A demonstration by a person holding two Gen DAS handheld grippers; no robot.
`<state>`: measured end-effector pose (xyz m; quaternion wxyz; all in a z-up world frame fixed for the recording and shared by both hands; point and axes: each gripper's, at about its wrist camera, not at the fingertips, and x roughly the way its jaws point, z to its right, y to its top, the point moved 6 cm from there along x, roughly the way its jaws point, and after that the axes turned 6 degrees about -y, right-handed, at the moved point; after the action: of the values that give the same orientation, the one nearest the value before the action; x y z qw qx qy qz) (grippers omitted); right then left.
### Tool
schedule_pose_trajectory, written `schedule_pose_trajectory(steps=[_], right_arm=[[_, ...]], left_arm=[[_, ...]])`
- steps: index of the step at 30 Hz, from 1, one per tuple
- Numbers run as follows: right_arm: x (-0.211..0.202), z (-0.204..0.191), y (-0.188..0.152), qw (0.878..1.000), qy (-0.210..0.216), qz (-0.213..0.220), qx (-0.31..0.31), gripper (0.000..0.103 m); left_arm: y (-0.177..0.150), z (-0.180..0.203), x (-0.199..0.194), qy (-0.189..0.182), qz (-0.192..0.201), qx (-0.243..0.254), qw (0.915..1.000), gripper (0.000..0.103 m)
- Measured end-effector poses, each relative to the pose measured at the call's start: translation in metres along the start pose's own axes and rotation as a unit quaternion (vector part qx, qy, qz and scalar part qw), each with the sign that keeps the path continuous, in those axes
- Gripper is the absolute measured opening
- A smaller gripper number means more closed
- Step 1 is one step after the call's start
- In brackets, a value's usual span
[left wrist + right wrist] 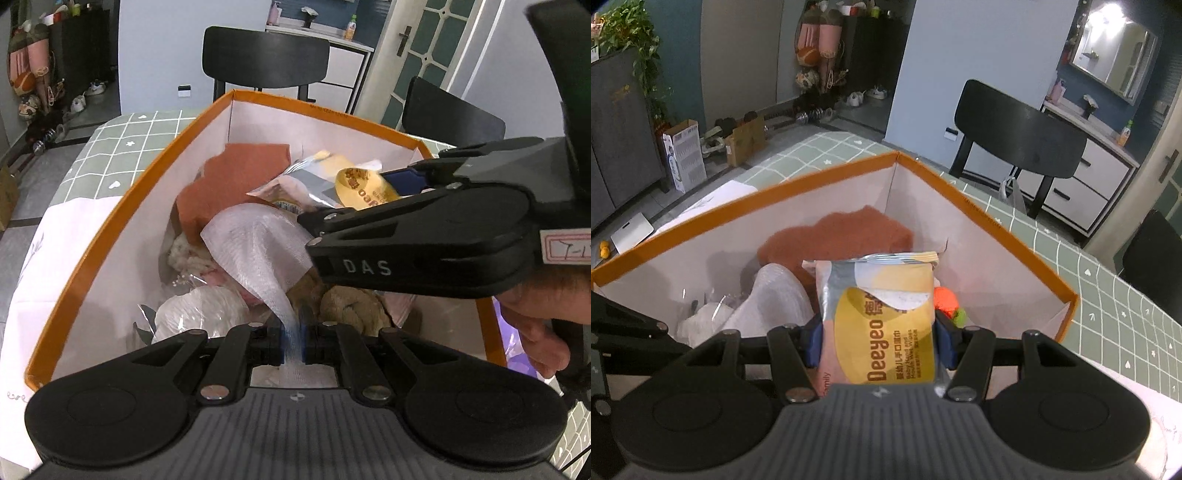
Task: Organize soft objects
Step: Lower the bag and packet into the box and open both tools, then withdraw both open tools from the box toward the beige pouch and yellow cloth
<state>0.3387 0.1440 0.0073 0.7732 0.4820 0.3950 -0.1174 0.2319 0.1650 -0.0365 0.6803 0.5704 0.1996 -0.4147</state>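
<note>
Orange-rimmed box point(993, 218) with white inner walls, standing on a bench point(1108, 295) covered in sage green cloth with a white grid and small white motifs. Inside lie a rust-brown cloth point(842, 236), a translucent white mesh sheet point(255, 247) and a tan plush item point(347, 306). The wipes pack point(882, 321) is yellow, pink and grey with white lettering; the fingers point(814, 343) carry blue pads.

Dim indoor lighting, cool bluish cast, both views. Strong fisheye curvature bends door frame point(476, 48) and tablecloth grid point(1108, 280) near edges. Bright glare off mirror point(1115, 59). Soft shadows inside orange-rimmed box point(110, 236). Near gripper bodies slightly soft, corners vignetted.
</note>
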Motion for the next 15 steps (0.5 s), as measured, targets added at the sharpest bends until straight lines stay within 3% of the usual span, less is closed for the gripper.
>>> schedule_pose_trajectory(steps=[3, 5, 7, 10, 15], right_arm=[[0.007, 0.001, -0.001, 1.0, -0.007, -0.01, -0.005, 0.061], [0.006, 0.003, -0.001, 1.0, -0.011, -0.006, -0.003, 0.064], [0.004, 0.005, -0.001, 1.0, -0.01, 0.0, 0.003, 0.065], [0.0, 0.008, 0.0, 1.0, -0.008, 0.005, 0.006, 0.066], [-0.009, 0.01, 0.0, 1.0, -0.008, 0.016, 0.011, 0.067]], left_arm=[[0.0, 0.003, 0.003, 0.009, -0.003, 0.012, 0.9999, 0.015], [-0.001, 0.004, 0.002, 0.021, 0.001, 0.024, 0.9995, 0.029], [-0.002, 0.005, 0.0, 0.027, 0.004, 0.029, 0.9992, 0.051], [-0.003, 0.004, -0.004, 0.027, 0.01, 0.025, 0.9993, 0.069], [0.001, 0.008, -0.011, 0.034, 0.014, 0.027, 0.999, 0.071]])
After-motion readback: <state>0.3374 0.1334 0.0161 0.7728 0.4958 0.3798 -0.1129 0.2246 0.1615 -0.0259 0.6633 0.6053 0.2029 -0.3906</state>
